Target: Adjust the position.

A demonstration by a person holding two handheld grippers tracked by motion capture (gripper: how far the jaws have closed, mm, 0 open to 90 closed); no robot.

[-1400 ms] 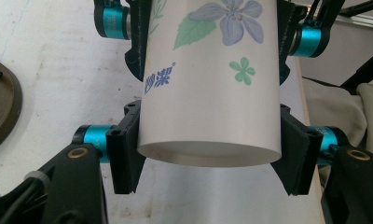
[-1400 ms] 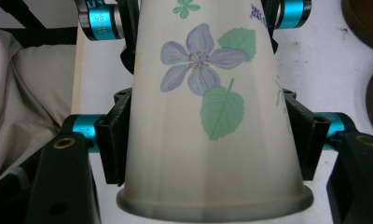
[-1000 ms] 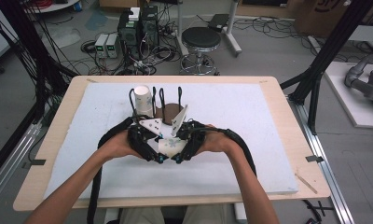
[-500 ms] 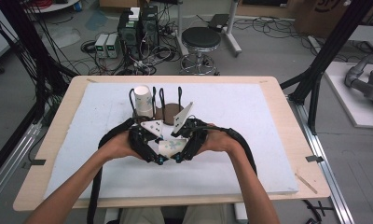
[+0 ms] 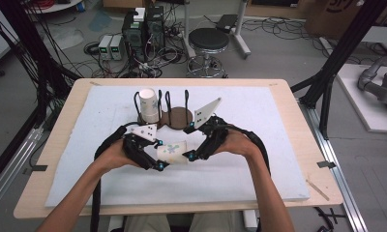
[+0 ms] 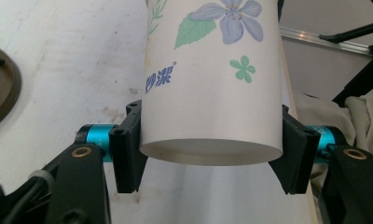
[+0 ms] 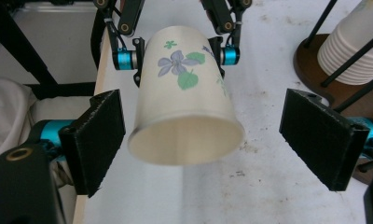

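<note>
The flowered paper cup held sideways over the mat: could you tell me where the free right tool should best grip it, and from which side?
Probably near the open rim. The cup lies level, its base end clamped by the left tool; the mouth faces the right tool, whose jaws stand open on either side of the rim. Come straight along its axis and close lightly on the two opposite walls, as thin paper may crush.

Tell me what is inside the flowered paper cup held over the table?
The right gripper view looks into the open mouth of the paper cup: plain walls, nothing inside as far as it shows. Its deepest bottom is hidden.
</note>
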